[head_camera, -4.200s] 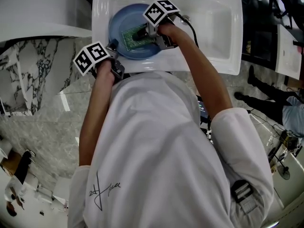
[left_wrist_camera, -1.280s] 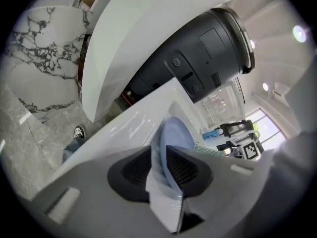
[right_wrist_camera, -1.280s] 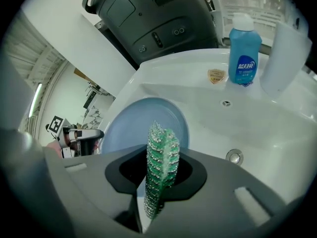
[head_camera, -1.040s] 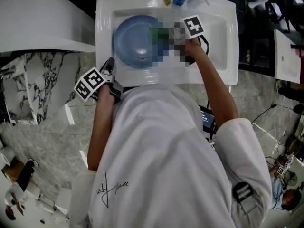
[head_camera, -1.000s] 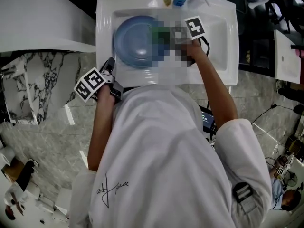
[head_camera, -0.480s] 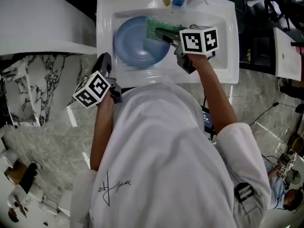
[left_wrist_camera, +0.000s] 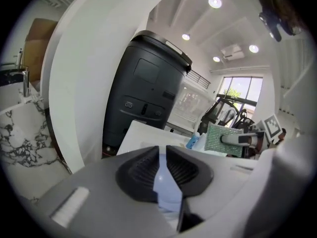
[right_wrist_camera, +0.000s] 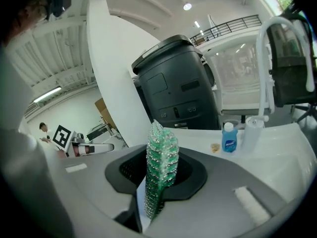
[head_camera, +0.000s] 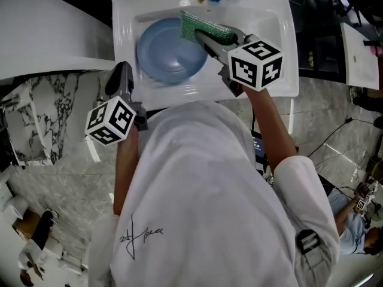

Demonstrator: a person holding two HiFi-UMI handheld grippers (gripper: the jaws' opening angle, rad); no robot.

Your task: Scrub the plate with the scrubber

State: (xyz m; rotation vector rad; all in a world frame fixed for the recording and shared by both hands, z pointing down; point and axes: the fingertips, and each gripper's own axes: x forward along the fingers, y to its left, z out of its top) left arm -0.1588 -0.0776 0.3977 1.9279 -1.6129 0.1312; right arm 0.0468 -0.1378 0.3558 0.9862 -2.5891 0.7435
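You can't read the blue bottle's (right_wrist_camera: 228,138) label; it is too small. One plate (head_camera: 169,52) lies in the sink (head_camera: 272,23). One scrubber (head_camera: 208,27) is clamped between your right gripper's (right_wrist_camera: 158,180) fingers, over the plate's far edge. Your left gripper's (left_wrist_camera: 162,157) fingers stand slightly apart, gripping nothing, beside the sink.

Left tongs (head_camera: 121,70) slightly parted, right tongs (head_camera: 202,36) clamped, both arms extended.
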